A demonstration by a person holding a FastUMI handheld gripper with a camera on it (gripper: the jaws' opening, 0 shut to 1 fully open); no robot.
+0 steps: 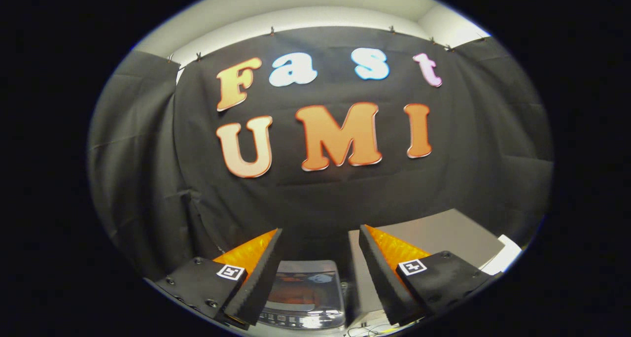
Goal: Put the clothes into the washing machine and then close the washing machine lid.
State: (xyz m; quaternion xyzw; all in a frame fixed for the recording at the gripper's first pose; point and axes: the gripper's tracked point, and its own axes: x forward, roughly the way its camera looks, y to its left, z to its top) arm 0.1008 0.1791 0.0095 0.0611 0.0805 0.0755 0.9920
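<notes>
Gripper view has the washing machine [301, 292] low down, seen through the gap between the two fingers and a little beyond them: a small light-coloured unit whose glossy, translucent lid appears to lie flat over the top, with a strip of controls along the near edge. Whether any clothes are already inside cannot be told, since the lid mostly reflects the wall above it, and no loose garment is visible on the pale tabletop [443, 233] that runs off past the right finger. The tool [320, 241] is spread wide and pinches nothing; its dark ridged pads face each other across an empty gap, with the orange finger bodies and their small square markers behind. It is tilted up toward the black cloth wall [320, 194], so the machine sits well beneath the line of the fingers rather than ahead of them. To do this step well, the tool would likely need to tip downward first so that the lid and any garment come properly into sight, keeping the fingers apart until a target is clear. If the lid is indeed down, a single fingertip hooked under its front edge would probably serve better than a squeeze.
</notes>
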